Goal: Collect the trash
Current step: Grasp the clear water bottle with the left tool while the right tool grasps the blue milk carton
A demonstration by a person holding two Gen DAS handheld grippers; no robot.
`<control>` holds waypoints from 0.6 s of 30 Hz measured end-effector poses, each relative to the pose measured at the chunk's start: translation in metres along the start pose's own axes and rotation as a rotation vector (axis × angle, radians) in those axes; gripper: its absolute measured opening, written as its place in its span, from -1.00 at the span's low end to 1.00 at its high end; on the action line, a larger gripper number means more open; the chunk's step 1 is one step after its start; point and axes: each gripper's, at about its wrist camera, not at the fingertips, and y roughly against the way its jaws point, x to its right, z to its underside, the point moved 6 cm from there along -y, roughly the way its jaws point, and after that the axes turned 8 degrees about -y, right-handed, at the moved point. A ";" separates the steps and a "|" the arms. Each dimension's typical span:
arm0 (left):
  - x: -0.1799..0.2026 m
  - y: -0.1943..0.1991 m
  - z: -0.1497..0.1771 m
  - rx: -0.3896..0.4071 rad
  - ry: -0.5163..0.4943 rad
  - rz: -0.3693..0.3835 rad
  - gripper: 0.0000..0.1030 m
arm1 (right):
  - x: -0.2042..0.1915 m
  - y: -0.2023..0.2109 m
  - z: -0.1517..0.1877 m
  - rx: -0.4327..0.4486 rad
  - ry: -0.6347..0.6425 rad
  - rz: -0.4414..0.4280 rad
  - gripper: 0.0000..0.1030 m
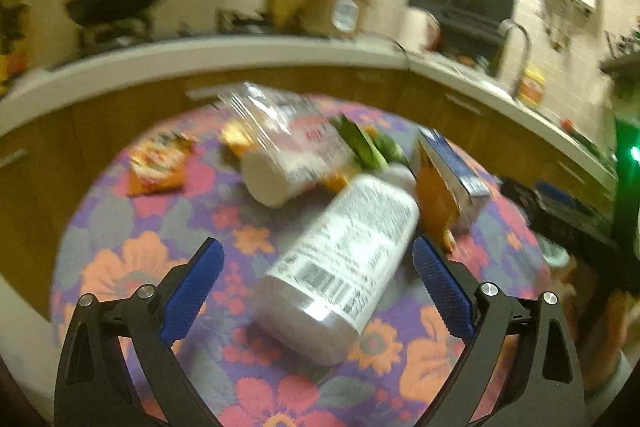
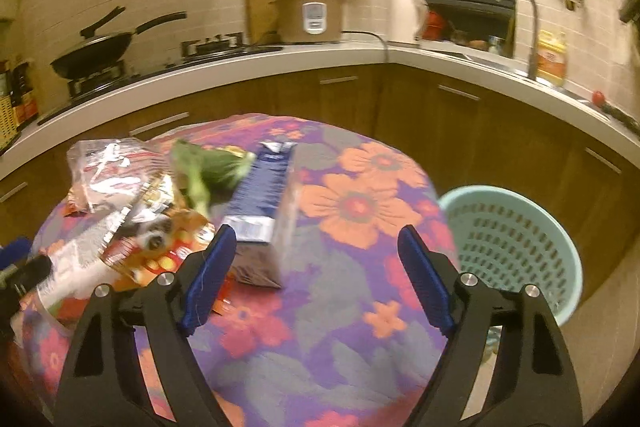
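Motion blur leaves no brand name readable: the white plastic bottle [image 1: 340, 267] lying on its side on the flowered desk [image 1: 132, 227] shows only a barcode and lines of tiny print, and the blue carton [image 2: 266, 203] and orange snack wrapper [image 1: 158, 165] carry smeared, illegible graphics. The left hand-held gripper [image 1: 318, 269] hangs with fingers spread wide on either side of the bottle, not touching it. The right hand-held gripper [image 2: 312, 259] is likewise spread and empty above the cloth beside the carton, the teal basket [image 2: 516, 243] standing on the floor just past the desk edge.
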 end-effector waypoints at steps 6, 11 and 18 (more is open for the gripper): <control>0.009 -0.023 -0.004 -0.075 -0.130 0.090 0.67 | -0.013 -0.021 -0.006 -0.054 0.000 -0.023 0.52; 0.017 -0.043 -0.005 -0.137 -0.166 0.129 0.44 | -0.015 -0.046 -0.006 -0.116 -0.007 -0.016 0.52; 0.023 -0.052 -0.006 -0.176 -0.186 0.116 0.36 | -0.014 -0.073 -0.005 -0.200 -0.023 0.002 0.26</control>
